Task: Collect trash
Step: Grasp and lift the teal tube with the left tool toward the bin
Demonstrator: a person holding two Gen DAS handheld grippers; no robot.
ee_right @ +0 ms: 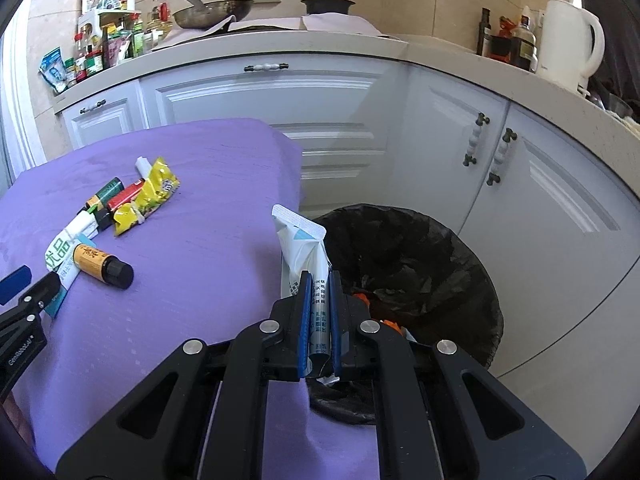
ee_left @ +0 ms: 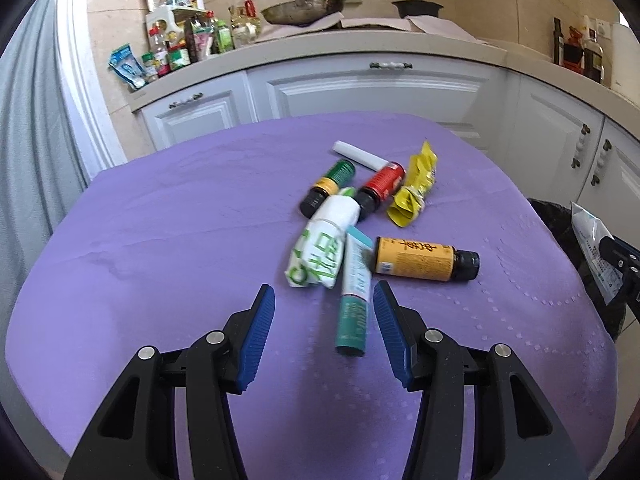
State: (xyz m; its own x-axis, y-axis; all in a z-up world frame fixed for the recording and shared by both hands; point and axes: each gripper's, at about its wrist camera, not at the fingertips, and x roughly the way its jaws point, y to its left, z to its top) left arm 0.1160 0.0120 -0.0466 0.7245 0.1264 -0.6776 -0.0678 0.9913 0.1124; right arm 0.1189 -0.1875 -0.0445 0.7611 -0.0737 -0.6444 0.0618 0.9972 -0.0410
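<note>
Bin (ee_right: 460, 248) mouth unobstructed; trash pile (ee_left: 352, 216) blocks table (ee_left: 160, 240) centre.

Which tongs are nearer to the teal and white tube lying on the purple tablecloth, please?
Left. The left tongs stand open just above the teal and white tube; the right tongs are off beside the table.

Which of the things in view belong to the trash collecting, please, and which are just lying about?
Job in hand:
white tube, clamped in the right gripper
black-lined bin
teal tube ahead of the open left gripper
orange bottle
red bottle
green bottle
yellow wrapper
crumpled white pack

Just lying about:
kettle
frying pan
condiment bottles
</note>
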